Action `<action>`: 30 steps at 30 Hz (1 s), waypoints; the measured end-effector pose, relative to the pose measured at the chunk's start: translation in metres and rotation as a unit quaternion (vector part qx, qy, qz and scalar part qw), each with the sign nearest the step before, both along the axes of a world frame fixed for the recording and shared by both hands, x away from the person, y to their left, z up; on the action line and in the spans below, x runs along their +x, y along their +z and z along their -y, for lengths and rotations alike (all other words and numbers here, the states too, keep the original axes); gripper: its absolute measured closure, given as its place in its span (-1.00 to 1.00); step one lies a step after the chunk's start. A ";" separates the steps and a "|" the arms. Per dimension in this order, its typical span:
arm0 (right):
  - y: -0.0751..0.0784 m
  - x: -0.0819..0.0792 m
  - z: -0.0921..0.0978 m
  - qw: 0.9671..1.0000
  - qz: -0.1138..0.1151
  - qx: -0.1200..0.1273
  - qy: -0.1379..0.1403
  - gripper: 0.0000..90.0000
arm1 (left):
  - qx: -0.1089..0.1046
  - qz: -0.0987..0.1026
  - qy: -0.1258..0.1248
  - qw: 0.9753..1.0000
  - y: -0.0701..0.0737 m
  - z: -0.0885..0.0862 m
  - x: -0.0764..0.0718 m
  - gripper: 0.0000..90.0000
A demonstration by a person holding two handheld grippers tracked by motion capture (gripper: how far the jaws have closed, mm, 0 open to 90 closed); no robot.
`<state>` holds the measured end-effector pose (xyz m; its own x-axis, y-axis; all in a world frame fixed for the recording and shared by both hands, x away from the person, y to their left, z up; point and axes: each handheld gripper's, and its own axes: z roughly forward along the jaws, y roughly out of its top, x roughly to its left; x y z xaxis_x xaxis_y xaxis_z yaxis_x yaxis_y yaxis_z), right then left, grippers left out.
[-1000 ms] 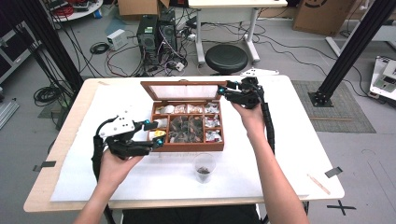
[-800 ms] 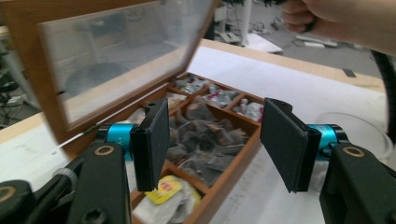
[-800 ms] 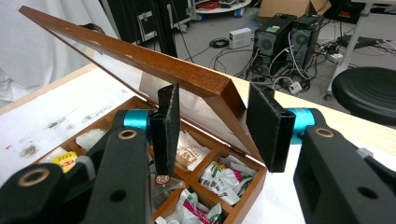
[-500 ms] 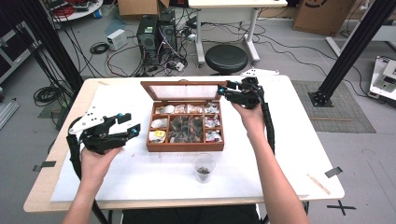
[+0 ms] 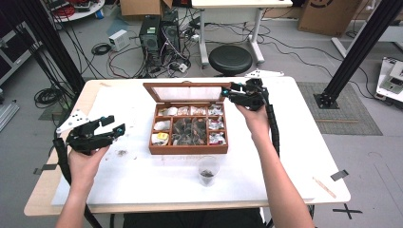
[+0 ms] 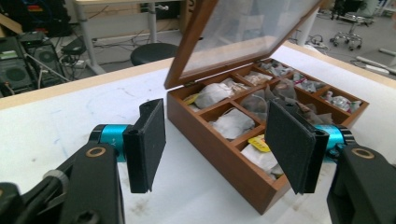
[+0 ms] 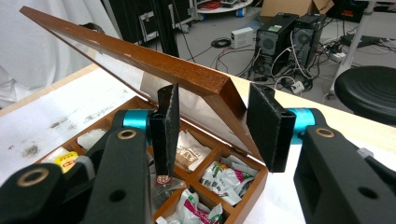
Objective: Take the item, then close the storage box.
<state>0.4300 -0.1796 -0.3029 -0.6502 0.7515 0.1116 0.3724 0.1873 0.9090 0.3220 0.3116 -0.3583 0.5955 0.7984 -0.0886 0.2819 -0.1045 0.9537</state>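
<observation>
My right tool [image 7: 212, 133] stands with its jaws apart around the near corner of the wooden tea box [image 5: 188, 148] lid [image 7: 140, 58], apparently not quite gripping it, while my left tool [image 6: 219, 144] hangs wide open and empty over the counter [image 5: 285, 156], left of the box.

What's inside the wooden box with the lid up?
The wooden box has compartments full of tea bags and small packets; one packet is yellow. Whatever lies under the top packets is covered. The right gripper has its jaws open around the lid's corner.
</observation>
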 end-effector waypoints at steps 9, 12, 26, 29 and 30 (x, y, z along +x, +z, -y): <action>0.000 0.000 0.000 1.000 0.000 0.000 0.000 0.23 | 0.005 0.003 0.002 1.000 0.000 -0.001 -0.003 -0.15; 0.000 0.000 0.000 1.000 -0.001 0.000 -0.001 0.23 | 0.008 0.003 0.000 1.000 0.000 0.001 -0.003 -0.15; -0.001 -0.006 -0.002 1.000 0.004 -0.012 -0.001 0.21 | -0.002 -0.012 -0.013 1.000 0.003 0.018 -0.005 -0.23; -0.001 -0.007 -0.002 1.000 0.001 -0.011 0.000 0.20 | -0.002 -0.009 -0.016 1.000 0.004 0.021 -0.006 -0.23; -0.001 -0.007 -0.002 1.000 0.002 -0.010 -0.001 0.20 | -0.003 -0.010 -0.017 1.000 0.004 0.022 -0.006 -0.23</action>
